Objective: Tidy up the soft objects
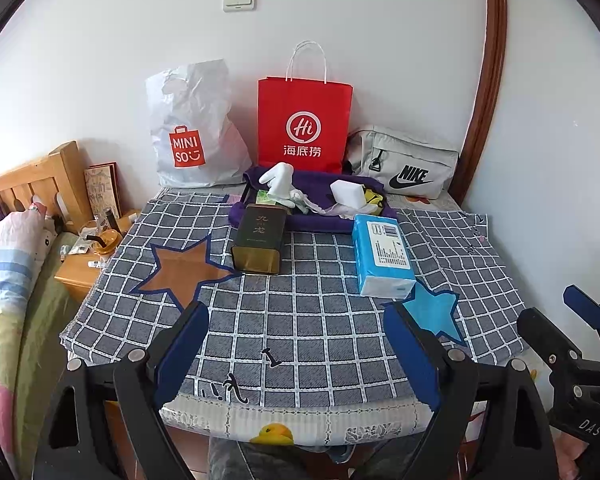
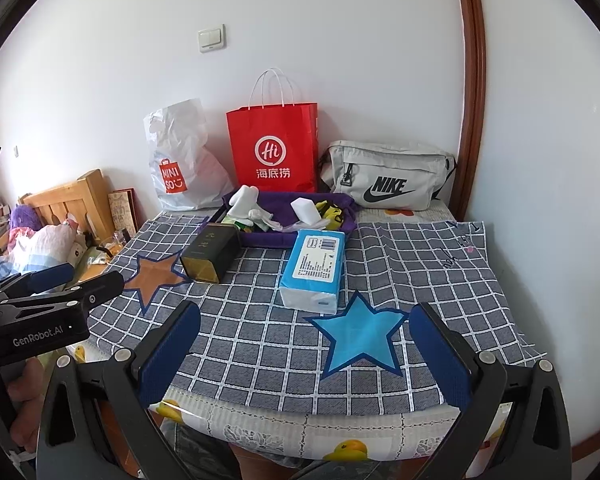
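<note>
A purple tray stands at the back of the checked cloth, holding a white plush toy, a white sponge block and a yellow-black item. A blue tissue pack lies in front of the tray. A dark tin lies to its left. My left gripper is open and empty over the cloth's front. My right gripper is open and empty near the blue star.
A white Miniso bag, a red paper bag and a grey Nike bag stand against the wall. A wooden nightstand and bed lie to the left. The table's front edge is close.
</note>
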`<action>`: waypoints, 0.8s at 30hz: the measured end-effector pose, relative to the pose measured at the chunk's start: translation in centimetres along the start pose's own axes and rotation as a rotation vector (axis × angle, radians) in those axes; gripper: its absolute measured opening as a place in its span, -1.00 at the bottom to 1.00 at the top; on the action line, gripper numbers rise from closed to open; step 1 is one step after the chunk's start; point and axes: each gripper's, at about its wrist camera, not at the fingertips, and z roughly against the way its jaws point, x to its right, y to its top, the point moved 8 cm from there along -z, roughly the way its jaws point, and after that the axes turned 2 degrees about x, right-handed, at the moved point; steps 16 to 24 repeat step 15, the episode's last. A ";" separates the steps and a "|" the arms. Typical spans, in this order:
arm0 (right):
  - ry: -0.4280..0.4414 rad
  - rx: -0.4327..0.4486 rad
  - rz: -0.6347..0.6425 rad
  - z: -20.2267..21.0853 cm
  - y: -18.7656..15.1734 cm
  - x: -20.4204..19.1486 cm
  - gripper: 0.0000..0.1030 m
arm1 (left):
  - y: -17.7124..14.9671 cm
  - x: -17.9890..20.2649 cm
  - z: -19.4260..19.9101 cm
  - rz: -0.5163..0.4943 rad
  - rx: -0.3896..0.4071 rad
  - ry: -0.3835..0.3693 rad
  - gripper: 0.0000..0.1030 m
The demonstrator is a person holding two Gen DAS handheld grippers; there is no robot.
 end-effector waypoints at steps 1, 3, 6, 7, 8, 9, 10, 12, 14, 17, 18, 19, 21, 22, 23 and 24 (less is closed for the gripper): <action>-0.001 -0.001 0.000 0.0 0.0 0.0 0.99 | 0.1 0.0 0.0 0.002 0.001 0.001 0.72; 0.000 0.002 -0.001 0.1 0.1 0.1 0.99 | 0.1 -0.1 0.0 0.004 0.002 0.001 0.72; -0.002 0.002 0.000 0.0 0.1 0.1 0.99 | 0.1 -0.1 -0.1 0.005 0.000 0.003 0.72; -0.002 0.001 0.000 0.0 0.1 0.2 0.99 | 0.0 -0.1 0.0 0.005 0.001 0.004 0.72; -0.001 0.001 -0.001 0.0 0.1 0.2 0.99 | 0.0 -0.1 -0.1 0.005 0.000 0.004 0.72; -0.001 0.000 -0.001 -0.1 0.1 0.2 0.99 | 0.0 -0.1 -0.1 0.005 0.000 0.005 0.72; 0.000 0.000 0.000 -0.1 0.1 0.1 0.99 | 0.0 -0.2 -0.1 0.005 -0.001 0.008 0.72; 0.000 -0.002 0.002 -0.2 0.1 0.0 0.99 | 0.1 -0.2 -0.2 0.003 0.001 0.011 0.72; 0.007 0.000 0.009 -0.3 0.1 -0.2 0.99 | 0.4 -0.2 -0.2 -0.002 0.011 0.011 0.72; 0.008 -0.001 0.014 -0.4 0.1 -0.4 0.99 | 0.6 -0.1 -0.2 -0.004 0.014 0.008 0.72; 0.008 -0.001 0.014 -0.4 0.1 -0.4 0.99 | 0.6 -0.1 -0.2 -0.004 0.014 0.008 0.72; 0.008 -0.001 0.014 -0.4 0.1 -0.4 0.99 | 0.6 -0.1 -0.2 -0.004 0.014 0.008 0.72; 0.008 -0.001 0.014 -0.4 0.1 -0.4 0.99 | 0.6 -0.1 -0.2 -0.004 0.014 0.008 0.72; 0.008 -0.001 0.014 -0.4 0.1 -0.4 0.99 | 0.6 -0.1 -0.2 -0.004 0.014 0.008 0.72; 0.008 -0.001 0.014 -0.4 0.1 -0.4 0.99 | 0.6 -0.1 -0.2 -0.004 0.014 0.008 0.72; 0.008 -0.001 0.014 -0.4 0.1 -0.4 0.99 | 0.6 -0.1 -0.2 -0.004 0.014 0.008 0.72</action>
